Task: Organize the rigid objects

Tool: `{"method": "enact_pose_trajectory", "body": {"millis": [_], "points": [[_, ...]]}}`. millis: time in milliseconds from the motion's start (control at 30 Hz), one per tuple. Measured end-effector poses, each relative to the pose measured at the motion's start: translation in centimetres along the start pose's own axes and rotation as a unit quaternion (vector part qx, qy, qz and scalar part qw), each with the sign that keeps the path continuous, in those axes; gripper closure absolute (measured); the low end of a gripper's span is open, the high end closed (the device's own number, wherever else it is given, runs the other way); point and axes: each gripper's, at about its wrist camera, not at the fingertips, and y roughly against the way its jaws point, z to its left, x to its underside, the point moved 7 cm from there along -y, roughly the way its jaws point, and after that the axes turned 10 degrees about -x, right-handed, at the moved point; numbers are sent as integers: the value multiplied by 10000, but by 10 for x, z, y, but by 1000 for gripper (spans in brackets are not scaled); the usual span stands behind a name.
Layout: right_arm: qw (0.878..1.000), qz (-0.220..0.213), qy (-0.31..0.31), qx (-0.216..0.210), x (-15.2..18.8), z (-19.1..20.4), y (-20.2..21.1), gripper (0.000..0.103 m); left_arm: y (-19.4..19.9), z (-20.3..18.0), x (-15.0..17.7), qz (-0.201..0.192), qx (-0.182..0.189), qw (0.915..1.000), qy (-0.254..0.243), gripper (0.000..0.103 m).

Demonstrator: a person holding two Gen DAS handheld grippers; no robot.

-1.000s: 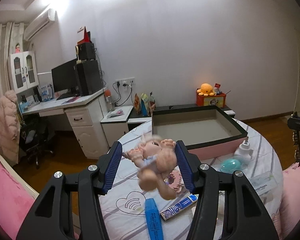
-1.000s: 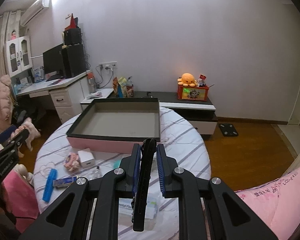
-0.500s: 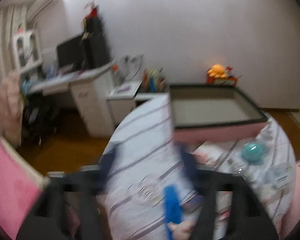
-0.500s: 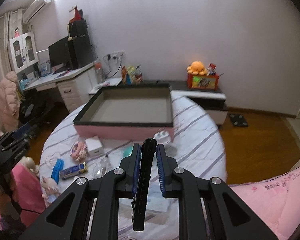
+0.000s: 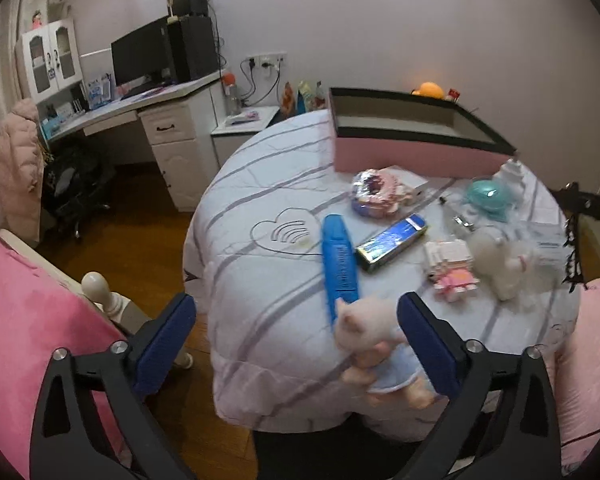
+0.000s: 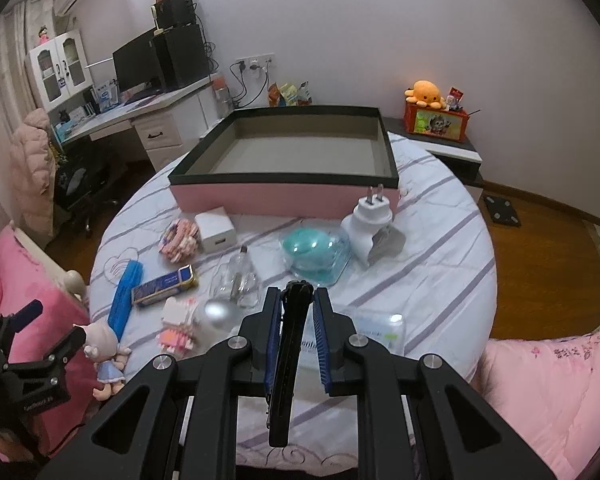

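My left gripper (image 5: 294, 302) hangs over the near edge of the round table, its jaws opening wide. A small doll (image 5: 368, 332) with pale hair and a blue dress lies between them, close beside the right pad; the left pad is far from it. In the right wrist view the doll (image 6: 104, 344) lies at the table's left edge by the left gripper (image 6: 56, 320). My right gripper (image 6: 297, 294) is shut on a slim black object (image 6: 288, 360) above the table's front. The pink box (image 6: 284, 200) with a black rim stands empty at the back.
On the striped cloth lie a blue comb case (image 5: 338, 256), a blue-gold carton (image 5: 392, 238), a block figure (image 5: 452, 270), a white plush toy (image 5: 500, 260), a teal dome (image 6: 314, 252), a white plug (image 6: 372, 216), glass bottles (image 6: 238, 280). Pink bedding flanks the table.
The left jaws have spread wide and let go of the doll, which now lies at the table's near edge. Both grippers have dipped toward the table; the right one stays shut on the black object.
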Motion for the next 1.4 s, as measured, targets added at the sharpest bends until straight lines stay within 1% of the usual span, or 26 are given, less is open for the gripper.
{"method": "enact_pose_trajectory", "body": {"millis": [100,167,200,233,267,300,333,367,400,433,467,500,533,600,667,767,900,1000,1067,1100,1167,1233,1267,1300,1333,1400], "points": [[10000,18,-13,4,5,0,4,87,-9,-11,10,302,8,9994,-142,0],[10000,10,-46,18,8,-1,8,87,-10,-19,17,414,184,9988,-177,0],[10000,4,-67,27,9,-1,9,87,-11,-24,22,391,344,9985,-155,0],[9999,1,-97,34,10,-3,10,87,-12,-27,26,270,424,9987,-117,4],[9999,-9,-138,44,11,-5,12,87,-18,-31,36,103,395,9991,-121,14],[9999,-8,-161,61,12,-6,12,87,-31,-36,50,374,348,9983,-290,34],[9998,6,-188,88,13,-8,12,87,-29,-32,51,36,625,9980,44,50],[9997,44,-198,107,15,-8,12,87,-36,-28,53,126,897,9956,218,52],[9997,80,-203,101,17,-8,12,87,-41,-21,56,146,944,9949,321,66],[9997,128,-220,49,20,-8,11,87,-45,-15,58,177,955,9944,410,73],[9996,155,-225,-7,21,-8,10,87,-52,-5,62,240,951,9935,581,75],[9996,173,-223,-61,22,-7,8,87,-62,4,65,320,788,9940,695,87],[9995,192,-233,-111,22,-6,6,87,-69,7,68,362,700,9942,726,103],[9993,247,-229,-167,23,-3,0,87,-95,4,81,649,617,9938,665,103],[9992,299,-188,-211,24,2,-3,87,-112,-2,91,788,366,9949,505,103],[9988,280,-66,-384,24,11,-2,87,-119,-4,83,603,481,9954,571,103],[9991,227,-93,-336,19,9,-3,87,-119,-5,55,204,438,9977,469,103],[9988,189,-224,-400,18,7,1,87,-127,-15,32,68,408,9986,322,103],[9988,126,-274,-395,16,6,5,87,-130,-30,17,-47,553,9982,228,101],[9990,92,-247,-362,14,7,6,87,-131,-34,12,-67,584,9981,161,98],[9992,50,-227,-319,13,8,7,87,-140,-42,2,-41,484,9988,16,80],[9989,-5,-277,-378,13,8,10,87,-137,-40,-3,-31,493,9988,-54,43],[9989,-31,-283,-379,13,7,12,87,-142,-43,-5,-60,542,9985,-55,37],[9990,-45,-266,-349,12,7,13,87,-135,-40,-7,-78,604,9981,-27,31],[9992,-60,-249,-315,12,7,14,87,-124,-42,-7,-78,647,9979,-16,28],[9992,-101,-249,-305,11,6,16,87,-125,-42,-8,-83,604,9981,-72,25]]}}
